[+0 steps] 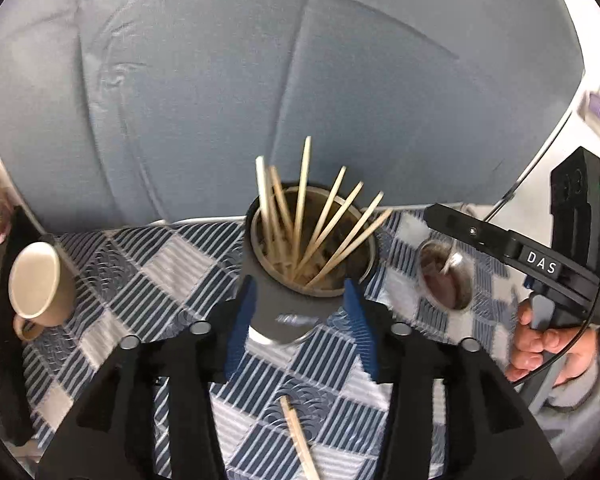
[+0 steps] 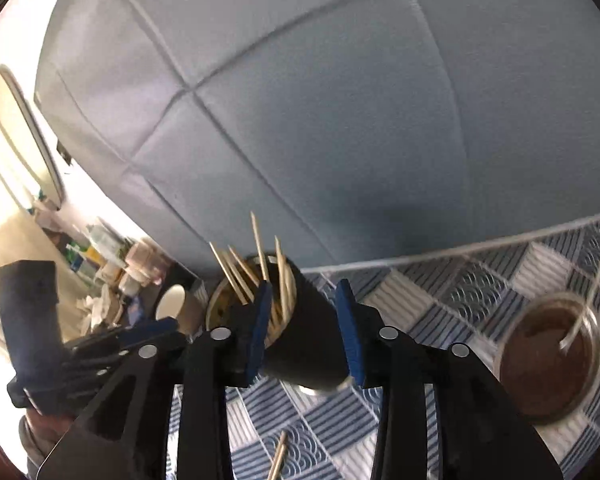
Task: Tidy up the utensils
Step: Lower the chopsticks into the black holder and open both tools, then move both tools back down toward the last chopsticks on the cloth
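A dark cylindrical holder stands on the checked cloth with several wooden chopsticks sticking out. My left gripper has its blue pads on both sides of the holder and grips it. In the right wrist view the holder leans left between the blue pads of my right gripper, which are spread wide open around it. A loose chopstick lies on the cloth in front of the holder; it also shows in the right wrist view.
A beige mug lies at the left on a dark tray. A glass bowl with brown contents and a spoon stands to the right of the holder. A blue padded backrest rises behind the table edge.
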